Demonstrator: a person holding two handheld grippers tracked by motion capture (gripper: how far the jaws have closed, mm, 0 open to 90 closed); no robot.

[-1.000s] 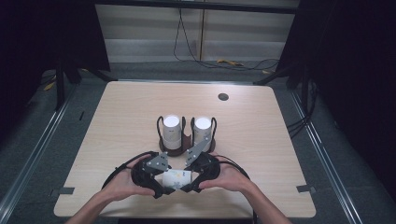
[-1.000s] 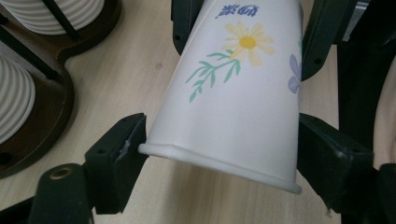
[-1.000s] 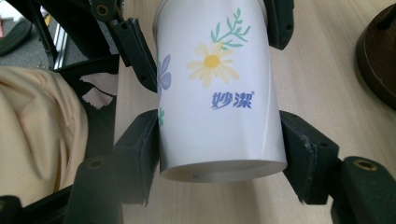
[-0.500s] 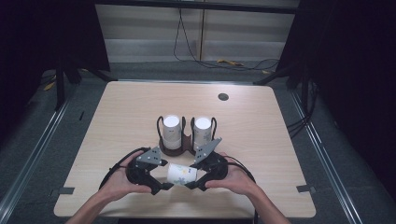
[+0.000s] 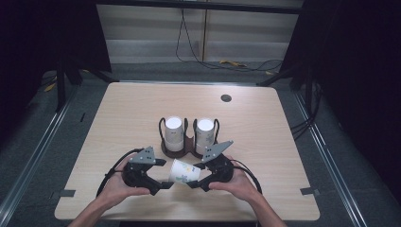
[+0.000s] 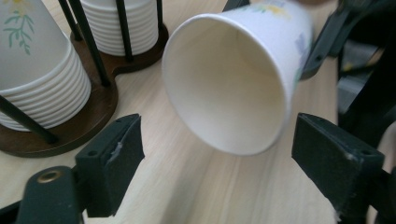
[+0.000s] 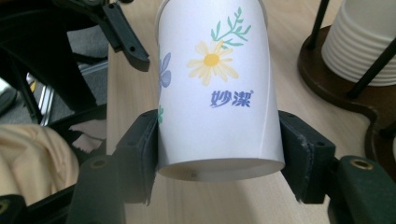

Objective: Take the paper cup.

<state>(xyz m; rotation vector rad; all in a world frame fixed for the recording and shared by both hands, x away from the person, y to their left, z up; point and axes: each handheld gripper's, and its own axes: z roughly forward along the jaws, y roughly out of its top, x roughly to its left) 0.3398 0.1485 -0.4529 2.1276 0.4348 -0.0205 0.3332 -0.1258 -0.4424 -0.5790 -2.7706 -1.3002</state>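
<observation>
One camera sits high above my side and looks forward and down at the whole table (image 5: pixel 142 109). Two more ride on my grippers, very close. Both see the paper cup (image 6: pixel 233 79), one into its open mouth, the other along its flowered side, plus the cup rack (image 7: pixel 336 79).

Cup stacks (image 6: pixel 37 79) cut off at frame edge, holder base (image 7: pixel 359 93) too.
</observation>
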